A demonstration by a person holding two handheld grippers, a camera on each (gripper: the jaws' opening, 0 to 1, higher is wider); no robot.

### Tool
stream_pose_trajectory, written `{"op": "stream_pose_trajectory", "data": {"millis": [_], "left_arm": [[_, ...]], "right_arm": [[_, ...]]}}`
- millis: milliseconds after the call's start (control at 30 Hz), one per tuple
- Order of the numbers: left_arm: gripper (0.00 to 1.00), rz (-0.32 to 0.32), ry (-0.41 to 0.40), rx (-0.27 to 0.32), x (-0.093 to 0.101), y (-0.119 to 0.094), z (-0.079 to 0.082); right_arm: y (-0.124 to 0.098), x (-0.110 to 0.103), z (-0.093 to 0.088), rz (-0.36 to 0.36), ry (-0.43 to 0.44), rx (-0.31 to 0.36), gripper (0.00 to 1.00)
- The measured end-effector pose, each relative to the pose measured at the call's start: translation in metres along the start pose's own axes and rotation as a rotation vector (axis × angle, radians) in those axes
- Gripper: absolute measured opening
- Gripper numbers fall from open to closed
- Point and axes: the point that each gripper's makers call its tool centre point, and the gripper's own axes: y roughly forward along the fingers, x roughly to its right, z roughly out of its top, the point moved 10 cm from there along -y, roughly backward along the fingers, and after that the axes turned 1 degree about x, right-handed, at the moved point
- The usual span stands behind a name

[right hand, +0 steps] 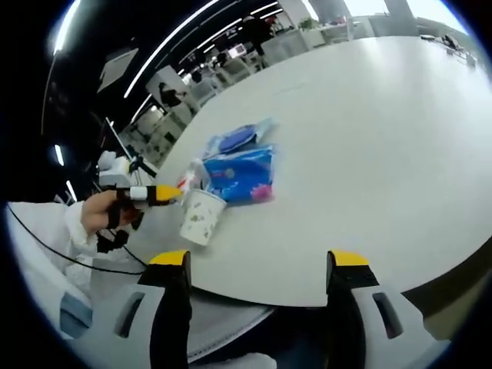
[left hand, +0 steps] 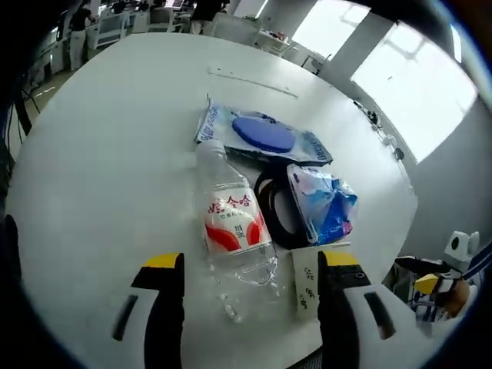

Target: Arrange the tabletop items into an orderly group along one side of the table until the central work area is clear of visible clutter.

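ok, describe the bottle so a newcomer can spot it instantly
On the white table, find the small cluster of packets near the left claw. The bottle lies on its side between the open jaws. It is the clear plastic one with a red-and-white label, beside a black ring.

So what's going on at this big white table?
A person is tidying the table with a hand-held tool in each hand. The left tool is open, its jaws on either side of a clear water bottle lying on its side. Beside the bottle sit a paper cup, a blue tissue pack, a black ring and a packet with a blue disc. The right tool is open above the table edge, holding nothing.
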Motion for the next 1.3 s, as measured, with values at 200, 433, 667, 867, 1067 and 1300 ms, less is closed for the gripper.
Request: {"op": "stream_pose_trajectory", "data": {"millis": [200, 433, 667, 867, 1067, 1300], "left_arm": [[0.70, 0.006, -0.036, -0.014, 0.000, 0.007, 0.000], [0.67, 0.034, -0.004, -0.015, -0.003, 0.014, 0.003], [0.64, 0.072, -0.022, -0.023, -0.006, 0.022, 0.002], [0.59, 0.122, 0.015, -0.021, -0.003, 0.025, 0.003], [0.61, 0.175, 0.065, 0.003, 0.002, 0.031, 0.003], [0.66, 0.230, 0.100, 0.018, 0.010, 0.037, 0.001]], "right_arm": [[0.001, 0.002, -0.004, -0.005, 0.013, -0.007, 0.70], [0.006, 0.000, -0.004, 0.000, 0.019, -0.014, 0.69], [0.005, 0.001, -0.003, -0.004, 0.027, -0.012, 0.69], [0.004, 0.006, -0.006, -0.025, 0.043, -0.003, 0.67], [0.007, 0.006, -0.005, -0.017, 0.055, 0.007, 0.67], [0.008, 0.004, -0.006, -0.012, 0.055, 0.003, 0.66]]}}
